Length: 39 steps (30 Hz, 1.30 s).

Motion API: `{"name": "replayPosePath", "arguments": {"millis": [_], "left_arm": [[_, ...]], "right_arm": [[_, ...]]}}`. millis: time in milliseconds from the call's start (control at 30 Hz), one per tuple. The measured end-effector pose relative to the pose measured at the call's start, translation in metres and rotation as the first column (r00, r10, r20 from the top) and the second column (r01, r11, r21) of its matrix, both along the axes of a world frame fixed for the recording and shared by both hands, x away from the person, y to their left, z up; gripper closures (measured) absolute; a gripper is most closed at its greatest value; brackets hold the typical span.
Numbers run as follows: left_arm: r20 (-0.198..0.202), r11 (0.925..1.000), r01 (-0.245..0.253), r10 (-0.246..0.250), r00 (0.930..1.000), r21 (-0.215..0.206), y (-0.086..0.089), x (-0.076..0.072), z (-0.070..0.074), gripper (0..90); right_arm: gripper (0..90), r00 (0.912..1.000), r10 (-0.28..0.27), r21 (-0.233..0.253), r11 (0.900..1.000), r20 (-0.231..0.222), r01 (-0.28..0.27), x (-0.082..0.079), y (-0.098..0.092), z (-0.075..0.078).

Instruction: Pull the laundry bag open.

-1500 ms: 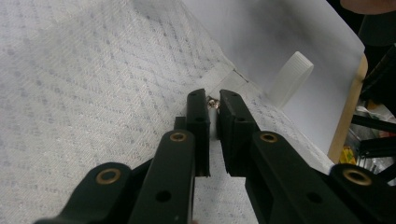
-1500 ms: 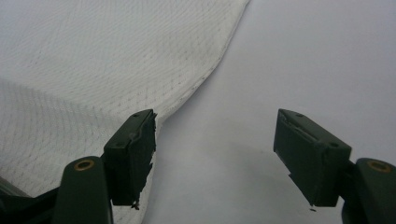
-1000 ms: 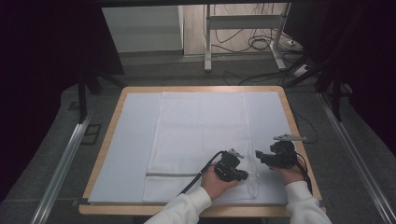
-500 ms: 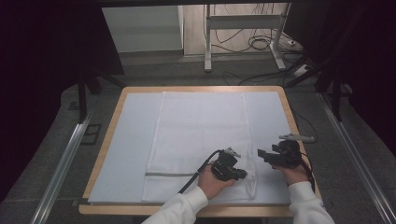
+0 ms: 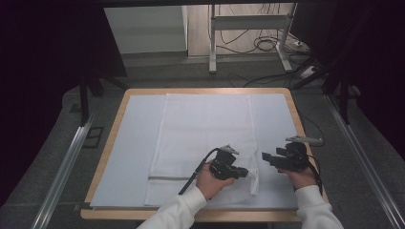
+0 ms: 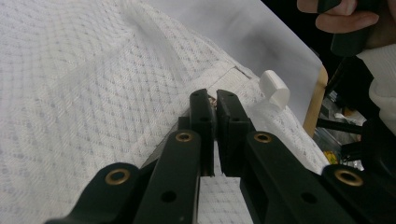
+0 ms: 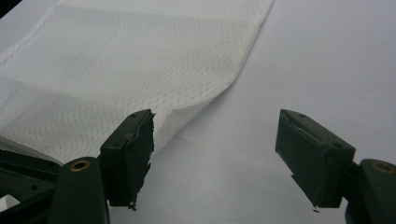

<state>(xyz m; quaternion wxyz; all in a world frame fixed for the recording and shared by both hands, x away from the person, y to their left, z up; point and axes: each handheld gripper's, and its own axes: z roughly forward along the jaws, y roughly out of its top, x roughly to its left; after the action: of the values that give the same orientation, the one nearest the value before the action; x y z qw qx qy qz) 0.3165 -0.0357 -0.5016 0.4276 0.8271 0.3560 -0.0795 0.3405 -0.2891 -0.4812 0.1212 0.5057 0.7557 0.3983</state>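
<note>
one white towel lies flat on the worktop, a long rectangle running from the far edge toward the near edge, with its near right corner lifted and bunched. the cloth has a woven, diamond-dimpled texture, a smooth flat hem, and a grey stripe across it near the near edge. a small white tag stands up from the hem.

the left hand-held gripper rests on that near right corner, its black jaws pressed together on the hem of the towel. the right hand-held gripper hovers just beside the towel's right edge, near the worktop's right edge, its jaws spread wide with nothing between them and one jaw close to the cloth.

the worktop is a pale sheet over a board with a wooden rim.

what could go wrong: the left pinch looks thin, on the hem alone, so the soft cloth might slip free when pulled. the right jaws could close beside the edge and miss it, or drag a wrinkle into the flat part.
</note>
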Motion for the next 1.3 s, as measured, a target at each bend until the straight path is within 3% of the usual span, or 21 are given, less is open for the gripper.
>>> {"name": "replayPosePath", "arguments": {"millis": [267, 400, 1000, 1100, 1300], "left_arm": [[0.007, 1.0000, 0.004, -0.003, 1.0000, -0.004, 0.001, -0.003, 0.002, 86.7], [0.004, 1.0000, 0.004, -0.004, 1.0000, -0.006, 0.000, -0.003, 0.001, 86.7], [0.030, 0.9993, -0.019, 0.020, 0.9994, -0.032, 0.022, -0.003, 0.015, 86.7], [0.031, 0.9995, -0.011, 0.011, 0.9995, -0.030, 0.020, -0.004, 0.014, 86.7], [0.027, 0.9993, -0.020, 0.021, 0.9994, -0.032, 0.016, -0.006, 0.012, 86.6]], "right_arm": [[28.5, 0.9994, 0.027, 0.023, 0.999, -0.020, -0.026, -0.001, 0.003, 0.002], [29.4, 0.9969, 0.032, 0.044, 0.999, -0.071, -0.028, 0.000, 0.006, 0.001], [29.5, 0.9960, 0.009, 0.041, 0.999, -0.089, -0.005, -0.002, 0.006, 0.003], [28.4, 0.9931, 0.002, 0.087, 0.996, -0.118, 0.009, -0.001, 0.006, 0.003], [26.9, 0.9893, 0.019, 0.114, 0.994, -0.145, -0.002, -0.002, 0.013, 0.002]]}}
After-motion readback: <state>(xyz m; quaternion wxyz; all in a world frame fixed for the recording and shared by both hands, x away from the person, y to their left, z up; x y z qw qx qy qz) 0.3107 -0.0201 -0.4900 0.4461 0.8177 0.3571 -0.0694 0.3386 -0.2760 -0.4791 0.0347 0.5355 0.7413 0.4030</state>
